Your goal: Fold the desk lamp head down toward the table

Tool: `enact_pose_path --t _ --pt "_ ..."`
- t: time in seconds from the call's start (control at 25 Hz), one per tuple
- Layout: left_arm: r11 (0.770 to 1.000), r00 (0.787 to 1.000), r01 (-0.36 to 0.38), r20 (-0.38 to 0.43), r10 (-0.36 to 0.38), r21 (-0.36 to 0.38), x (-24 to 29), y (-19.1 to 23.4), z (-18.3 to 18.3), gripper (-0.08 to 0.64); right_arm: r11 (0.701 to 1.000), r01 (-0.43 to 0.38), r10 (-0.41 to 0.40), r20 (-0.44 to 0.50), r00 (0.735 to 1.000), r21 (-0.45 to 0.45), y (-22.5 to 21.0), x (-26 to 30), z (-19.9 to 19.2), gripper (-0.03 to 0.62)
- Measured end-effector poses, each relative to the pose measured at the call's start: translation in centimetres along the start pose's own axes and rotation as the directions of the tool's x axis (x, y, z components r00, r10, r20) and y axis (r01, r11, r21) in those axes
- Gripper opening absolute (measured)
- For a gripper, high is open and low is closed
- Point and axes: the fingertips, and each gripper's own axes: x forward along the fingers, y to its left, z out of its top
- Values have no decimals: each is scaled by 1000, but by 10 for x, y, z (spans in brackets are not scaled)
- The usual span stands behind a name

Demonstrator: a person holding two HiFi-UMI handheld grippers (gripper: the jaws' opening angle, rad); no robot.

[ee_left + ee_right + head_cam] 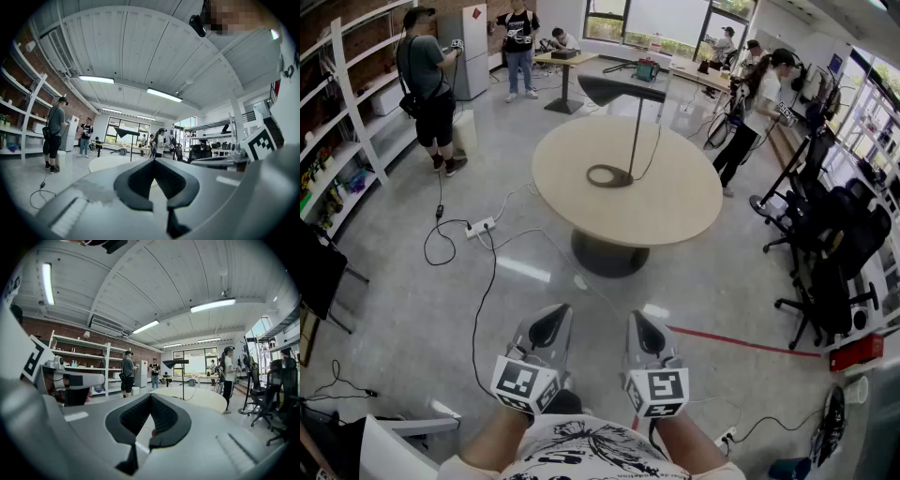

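Note:
A black desk lamp stands on the round beige table (675,202). Its ring base (609,175) rests near the middle, and a thin pole rises to the flat head (622,90), which is held out level. My left gripper (547,330) and right gripper (643,335) hang side by side over the floor, well short of the table. Both are shut with nothing between their jaws. In the left gripper view the lamp head (123,133) shows far beyond my left gripper (154,165). In the right gripper view the lamp head (175,363) stands far beyond my right gripper (150,397).
A power strip (479,227) and trailing cables lie on the floor left of the table. Black office chairs (834,262) crowd the right side. Shelving (347,122) lines the left wall. Several people stand around the room. A red tape line (741,342) crosses the floor.

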Motion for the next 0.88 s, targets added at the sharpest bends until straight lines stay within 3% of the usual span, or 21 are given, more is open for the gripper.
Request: enact_pose_path --t 0.88 --pt "999 999 -29 21 30 -19 0 -13 0 2 999 21 -21 8 1000 27 -16 -17 -9 9"
